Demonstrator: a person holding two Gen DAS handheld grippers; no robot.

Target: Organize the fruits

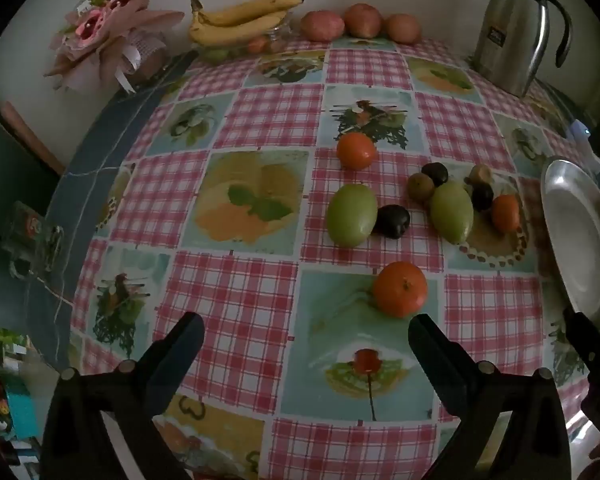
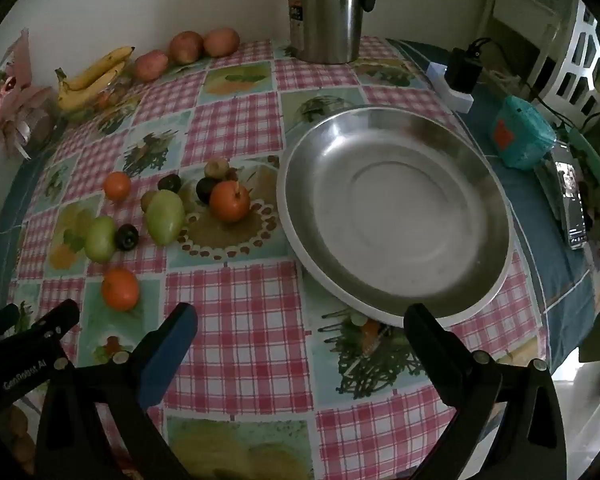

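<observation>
Both tongs, left tongs [image 1: 306, 334] and right tongs [image 2: 300, 324], hang wide and empty above the tabletop [image 2: 240, 320]. Loose fruits, the nearest an orange [image 1: 400, 289], lie beside the bare steel plate [image 2: 396, 216], probably their destination.

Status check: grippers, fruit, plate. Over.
Left gripper and right gripper open, empty. Loose fruit on the cloth, nearest orange ahead of left. Plate bare. Nothing in the way.

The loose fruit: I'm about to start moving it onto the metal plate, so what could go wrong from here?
1. The nearest orange is round and could roll away under a poor pinch.
2. The green fruit touches small dark fruits; gripping there may knock them aside.
3. The plate is shallow, so dropped fruit might roll out.
</observation>
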